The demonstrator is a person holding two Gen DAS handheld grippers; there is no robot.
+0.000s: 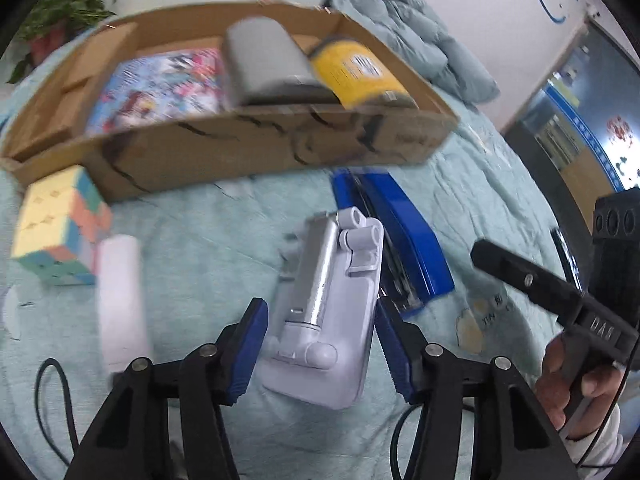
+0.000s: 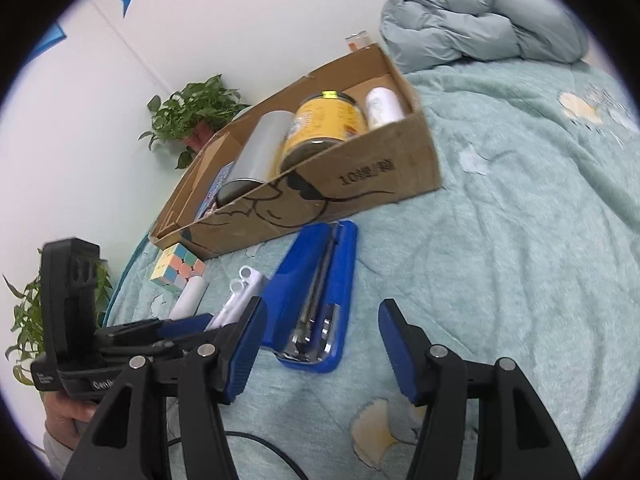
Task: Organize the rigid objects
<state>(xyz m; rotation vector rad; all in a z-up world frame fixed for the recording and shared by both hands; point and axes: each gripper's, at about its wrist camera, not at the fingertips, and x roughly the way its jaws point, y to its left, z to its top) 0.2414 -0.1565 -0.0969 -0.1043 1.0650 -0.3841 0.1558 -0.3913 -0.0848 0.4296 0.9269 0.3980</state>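
A: Where is the white folding stand?
B: On the bedspread, between the left gripper pads; contact unclear, jaws partly apart.
A: Right gripper?
B: Angled downward, jaws apart and empty, blue stapler lying just ahead.

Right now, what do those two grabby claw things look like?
Each gripper, left and right, has two black plastic fingers shaped like triangles with cut-out holes, silver round bolts, and ridged blue pads at the tips. Thin black cables trail behind. The handle body is black with pale lettering. A light-coloured sleeve shows at the wrist.
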